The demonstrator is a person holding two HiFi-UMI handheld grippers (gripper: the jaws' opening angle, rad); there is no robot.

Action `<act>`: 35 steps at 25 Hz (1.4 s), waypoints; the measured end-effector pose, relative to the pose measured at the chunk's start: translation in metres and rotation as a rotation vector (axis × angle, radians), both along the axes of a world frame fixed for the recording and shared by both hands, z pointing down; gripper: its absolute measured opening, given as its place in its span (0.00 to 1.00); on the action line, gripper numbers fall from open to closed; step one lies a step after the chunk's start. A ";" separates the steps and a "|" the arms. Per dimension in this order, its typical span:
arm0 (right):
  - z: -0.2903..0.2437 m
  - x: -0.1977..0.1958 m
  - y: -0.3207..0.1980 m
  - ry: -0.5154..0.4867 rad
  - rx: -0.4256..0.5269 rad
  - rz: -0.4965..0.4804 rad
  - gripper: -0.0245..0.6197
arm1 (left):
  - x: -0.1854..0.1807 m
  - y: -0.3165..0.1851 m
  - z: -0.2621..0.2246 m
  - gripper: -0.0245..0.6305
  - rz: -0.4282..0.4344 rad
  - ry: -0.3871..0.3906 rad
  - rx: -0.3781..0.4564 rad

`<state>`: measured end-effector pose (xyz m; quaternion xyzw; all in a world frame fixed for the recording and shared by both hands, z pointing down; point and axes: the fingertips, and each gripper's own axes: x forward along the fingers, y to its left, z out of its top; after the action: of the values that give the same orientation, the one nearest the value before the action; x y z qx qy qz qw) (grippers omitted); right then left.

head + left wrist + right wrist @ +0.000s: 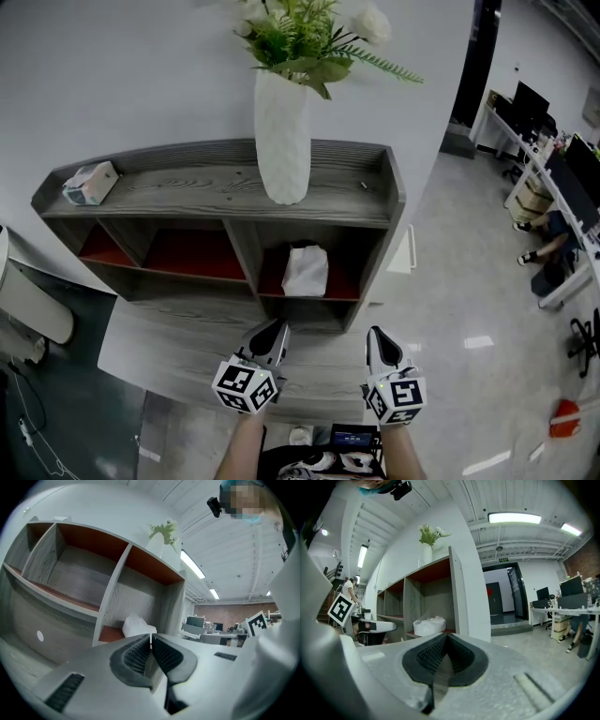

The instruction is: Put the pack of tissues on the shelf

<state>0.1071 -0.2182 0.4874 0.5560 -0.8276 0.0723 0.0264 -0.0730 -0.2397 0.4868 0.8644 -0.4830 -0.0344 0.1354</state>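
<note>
Two apparent tissue packs (305, 270) (90, 183), one vase (282, 141), one shelf (206, 183)

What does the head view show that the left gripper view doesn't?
Only the head view shows the small box lying on top of the shelf, at its left end. Only the left gripper view shows the ceiling lights and the far brick wall. Both show the shelf, the white vase with flowers, and the pack of tissues sitting in the right compartment.

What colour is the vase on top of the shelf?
The vase is white, with a textured surface; the head view shows it best.
</note>
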 end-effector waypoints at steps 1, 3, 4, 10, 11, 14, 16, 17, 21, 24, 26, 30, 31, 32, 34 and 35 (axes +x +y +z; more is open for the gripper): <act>-0.002 -0.001 0.003 0.001 0.005 -0.001 0.05 | -0.001 0.004 0.001 0.06 -0.001 -0.007 -0.004; -0.003 -0.006 0.011 0.001 0.011 -0.003 0.05 | -0.007 0.013 0.002 0.06 -0.012 -0.024 -0.005; -0.004 -0.008 0.016 0.003 0.013 -0.004 0.05 | -0.010 0.016 0.003 0.06 -0.020 -0.035 -0.004; -0.009 -0.019 0.042 0.024 0.031 -0.005 0.05 | -0.017 0.040 -0.007 0.05 -0.024 -0.048 0.026; -0.010 -0.020 0.046 0.026 0.035 -0.005 0.05 | -0.018 0.044 -0.009 0.05 -0.016 -0.036 0.029; -0.012 -0.023 0.056 0.031 0.042 -0.002 0.05 | -0.021 0.053 -0.011 0.05 -0.008 -0.020 0.032; -0.014 -0.024 0.063 0.038 0.047 0.003 0.05 | -0.022 0.059 -0.012 0.05 -0.003 -0.004 0.029; -0.015 -0.023 0.066 0.042 0.050 0.008 0.05 | -0.023 0.061 -0.013 0.05 0.001 0.006 0.028; -0.016 -0.018 0.075 0.051 0.058 0.032 0.05 | -0.023 0.067 -0.013 0.05 0.007 -0.005 0.027; -0.016 -0.016 0.078 0.052 0.059 0.040 0.05 | -0.023 0.069 -0.012 0.05 0.006 -0.023 0.027; -0.016 -0.014 0.080 0.053 0.059 0.044 0.05 | -0.022 0.070 -0.011 0.05 0.004 -0.036 0.029; -0.014 -0.012 0.083 0.054 0.057 0.050 0.05 | -0.021 0.072 -0.011 0.05 0.002 -0.052 0.033; -0.014 -0.012 0.084 0.055 0.057 0.051 0.05 | -0.021 0.072 -0.011 0.05 0.003 -0.056 0.034; -0.014 -0.011 0.084 0.056 0.056 0.052 0.05 | -0.020 0.072 -0.011 0.05 0.004 -0.059 0.035; -0.013 -0.009 0.086 0.057 0.053 0.056 0.05 | -0.018 0.072 -0.011 0.05 0.006 -0.065 0.037; -0.013 -0.008 0.086 0.057 0.053 0.058 0.05 | -0.017 0.072 -0.011 0.05 0.007 -0.068 0.039</act>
<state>0.0987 -0.1321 0.4745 0.5821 -0.8117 0.0353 0.0331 -0.0904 -0.1676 0.4755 0.8692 -0.4835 -0.0139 0.1024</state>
